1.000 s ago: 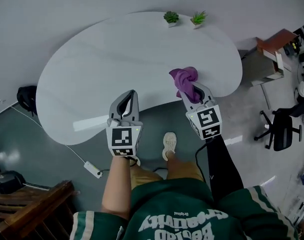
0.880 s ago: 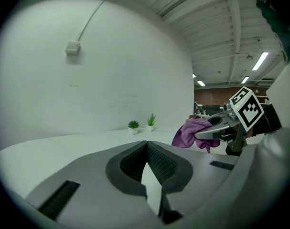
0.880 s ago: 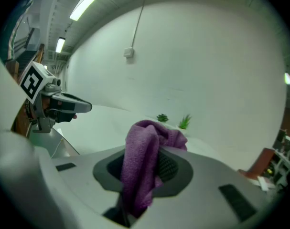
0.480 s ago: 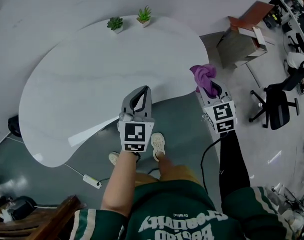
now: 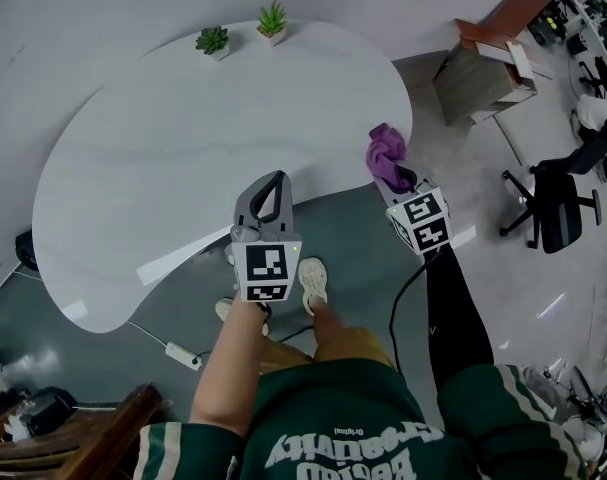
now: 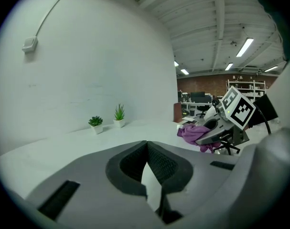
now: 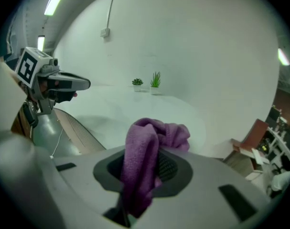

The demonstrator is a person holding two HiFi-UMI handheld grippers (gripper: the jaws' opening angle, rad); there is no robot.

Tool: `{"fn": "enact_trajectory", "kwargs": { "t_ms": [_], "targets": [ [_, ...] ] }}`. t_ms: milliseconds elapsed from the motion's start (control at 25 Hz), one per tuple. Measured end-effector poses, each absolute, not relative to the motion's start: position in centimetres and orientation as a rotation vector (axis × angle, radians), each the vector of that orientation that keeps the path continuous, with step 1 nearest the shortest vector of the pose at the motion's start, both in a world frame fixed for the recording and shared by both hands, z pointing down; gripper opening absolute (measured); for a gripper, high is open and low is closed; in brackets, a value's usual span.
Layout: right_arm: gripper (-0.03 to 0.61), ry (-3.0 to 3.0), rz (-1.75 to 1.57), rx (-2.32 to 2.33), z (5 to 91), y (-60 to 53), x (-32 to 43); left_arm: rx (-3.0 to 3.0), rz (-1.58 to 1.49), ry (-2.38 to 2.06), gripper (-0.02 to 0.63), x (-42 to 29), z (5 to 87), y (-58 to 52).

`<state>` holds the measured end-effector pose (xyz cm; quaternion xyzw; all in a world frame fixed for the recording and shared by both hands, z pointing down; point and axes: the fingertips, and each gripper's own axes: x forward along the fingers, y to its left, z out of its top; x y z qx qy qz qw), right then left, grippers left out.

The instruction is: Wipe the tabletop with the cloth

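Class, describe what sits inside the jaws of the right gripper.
A purple cloth is pinched inside the right gripper and bunches up above the jaws. Its lower end runs down between them out of sight, and it covers part of the ribbed pads.

White lettering is running upside down across the person's dark green shirt [image 5: 335, 410]. None of it is coming through legibly.

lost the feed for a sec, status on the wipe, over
Left gripper shut, empty. Right gripper shut on purple cloth at right edge of tabletop. Two potted plants at far edge.
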<state>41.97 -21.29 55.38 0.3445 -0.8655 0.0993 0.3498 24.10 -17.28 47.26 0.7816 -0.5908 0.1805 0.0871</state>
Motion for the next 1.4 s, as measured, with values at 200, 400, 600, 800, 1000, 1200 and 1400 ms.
{"fn": "enact_trajectory", "kwargs": {
  "t_ms": [200,400,600,800,1000,1200,1400],
  "targets": [
    [0.091,-2.276,0.246,0.839,55.5,-19.6,39.3,2.268,0.532,-1.81,0.0,21.6,47.5,-16.0],
    [0.091,-2.302,0.27,0.843,55.6,-18.1,36.3,2.229,0.515,-1.847,0.0,18.6,47.3,-14.4],
    [0.091,-2.334,0.299,0.822,55.6,-16.6,32.2,2.189,0.508,-1.88,0.0,15.3,47.4,-12.3],
    [0.091,-2.389,0.359,0.792,55.7,-14.3,27.4,2.152,0.495,-1.919,0.0,11.1,47.1,-9.7],
    [0.091,-2.393,0.329,0.74,55.7,-12.0,22.4,2.139,0.505,-1.94,0.0,6.6,46.8,-6.6],
    [0.091,-2.405,0.308,0.697,55.7,-9.0,17.2,2.099,0.507,-1.979,0.0,1.4,46.6,-2.8],
    [0.091,-2.422,0.296,0.641,55.8,-5.7,11.9,2.044,0.51,-2.046,0.0,-3.7,46.3,0.9]
  ]
}}
